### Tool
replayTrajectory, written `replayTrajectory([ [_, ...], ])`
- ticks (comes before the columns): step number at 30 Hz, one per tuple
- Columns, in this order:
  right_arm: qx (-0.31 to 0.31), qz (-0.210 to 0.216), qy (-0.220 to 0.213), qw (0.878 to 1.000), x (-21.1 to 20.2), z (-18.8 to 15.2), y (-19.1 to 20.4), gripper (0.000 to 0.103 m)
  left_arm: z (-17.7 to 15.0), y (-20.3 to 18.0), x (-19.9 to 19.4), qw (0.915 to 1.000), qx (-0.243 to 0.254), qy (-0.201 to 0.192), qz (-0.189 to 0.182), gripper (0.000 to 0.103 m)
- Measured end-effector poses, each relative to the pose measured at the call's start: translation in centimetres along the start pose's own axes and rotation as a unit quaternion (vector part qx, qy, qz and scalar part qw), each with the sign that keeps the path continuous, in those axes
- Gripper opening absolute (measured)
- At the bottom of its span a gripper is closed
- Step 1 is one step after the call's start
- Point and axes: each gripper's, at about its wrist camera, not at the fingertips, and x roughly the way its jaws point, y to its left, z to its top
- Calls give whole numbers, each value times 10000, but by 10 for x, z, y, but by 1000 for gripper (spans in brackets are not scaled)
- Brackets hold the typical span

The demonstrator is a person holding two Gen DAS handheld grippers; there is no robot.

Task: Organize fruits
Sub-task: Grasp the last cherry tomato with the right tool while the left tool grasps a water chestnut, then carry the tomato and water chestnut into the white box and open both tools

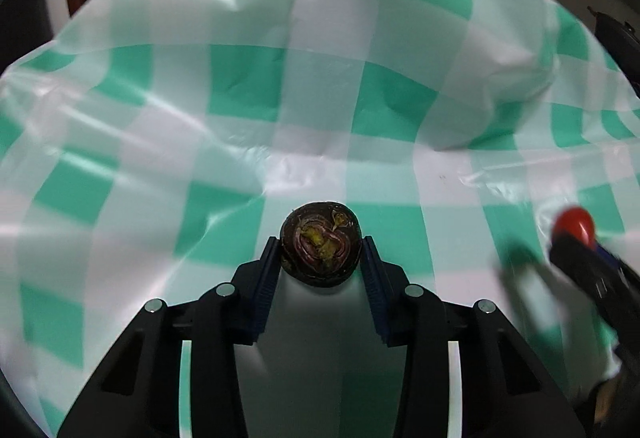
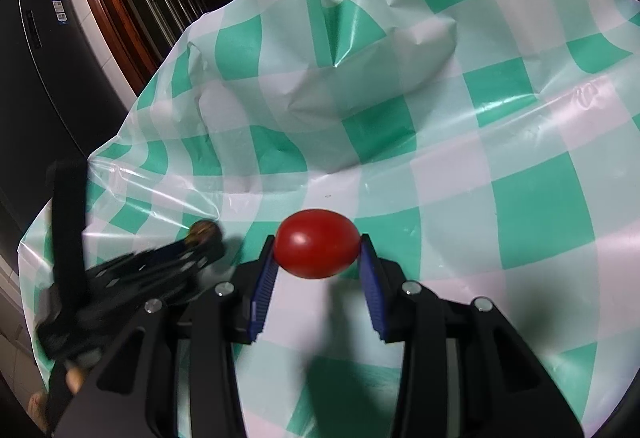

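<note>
My left claw (image 1: 321,250) grips a dark mangosteen (image 1: 320,243) and my right claw (image 2: 318,248) a cherry tomato (image 2: 317,243), both lifted above the checked worktop (image 2: 500,174) for sorting

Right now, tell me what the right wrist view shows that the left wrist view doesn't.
Only the right wrist view shows the dark cabinet and the tomato's whole oval shape, close up between the right gripper's pads. Only the left wrist view shows the dark fruit's yellow-streaked face, gripped by the left gripper. Both show the checked cloth, both grippers and both fruits.
</note>
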Motion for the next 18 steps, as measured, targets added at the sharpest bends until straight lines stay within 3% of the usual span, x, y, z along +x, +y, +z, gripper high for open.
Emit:
replayTrajectory([
  [8,58,-12,-10,10000,0,0,-2,41,-39,14,-38,9999,-56,-90,93,39],
  [18,96,-247,-38,9996,-3,-1,-1,41,-91,59,-97,9994,-298,-127,140,39],
])
